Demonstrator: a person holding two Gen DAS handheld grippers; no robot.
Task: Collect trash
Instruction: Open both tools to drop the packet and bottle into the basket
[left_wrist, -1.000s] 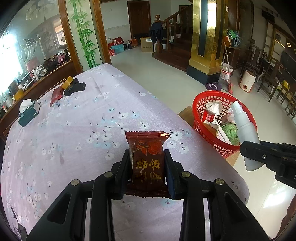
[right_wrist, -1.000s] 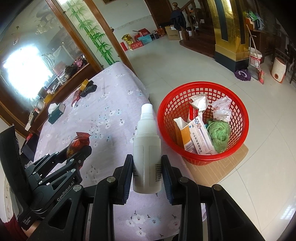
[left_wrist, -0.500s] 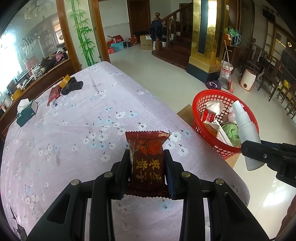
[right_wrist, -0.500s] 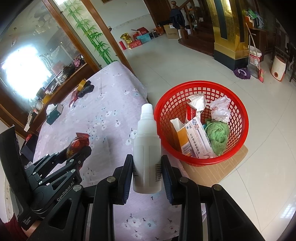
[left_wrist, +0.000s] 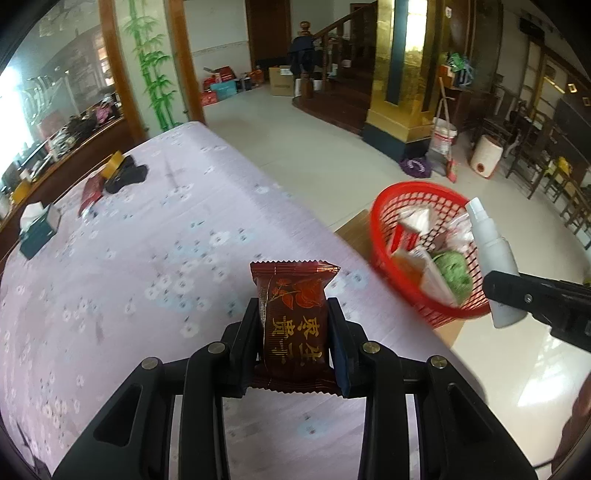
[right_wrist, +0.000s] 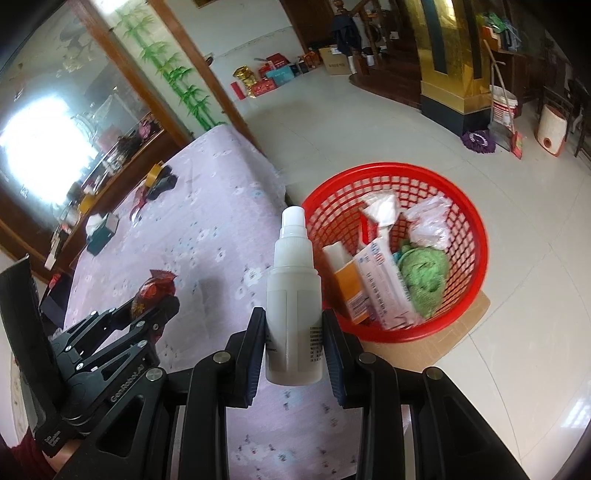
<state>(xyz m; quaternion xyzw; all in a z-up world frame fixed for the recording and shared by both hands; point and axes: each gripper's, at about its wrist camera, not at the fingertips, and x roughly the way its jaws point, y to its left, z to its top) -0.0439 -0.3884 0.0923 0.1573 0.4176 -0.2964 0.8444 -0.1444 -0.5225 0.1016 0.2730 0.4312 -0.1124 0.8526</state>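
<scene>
We carry two black plastic grippers, the left gripper (left_wrist: 295, 334) and right gripper (right_wrist: 294, 341), with brass-coloured pivot screws, blue-edged pads, white "GenRobot.AI" lettering and a dark red sleeve (right_wrist: 26, 448).

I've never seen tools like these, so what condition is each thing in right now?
Left gripper: jaws shut on dark red snack packet, sealed, lifted.
Right gripper: jaws shut on white plastic spray bottle, capped, upright.
Red plastic mesh basket: upright, partly filled.
</scene>
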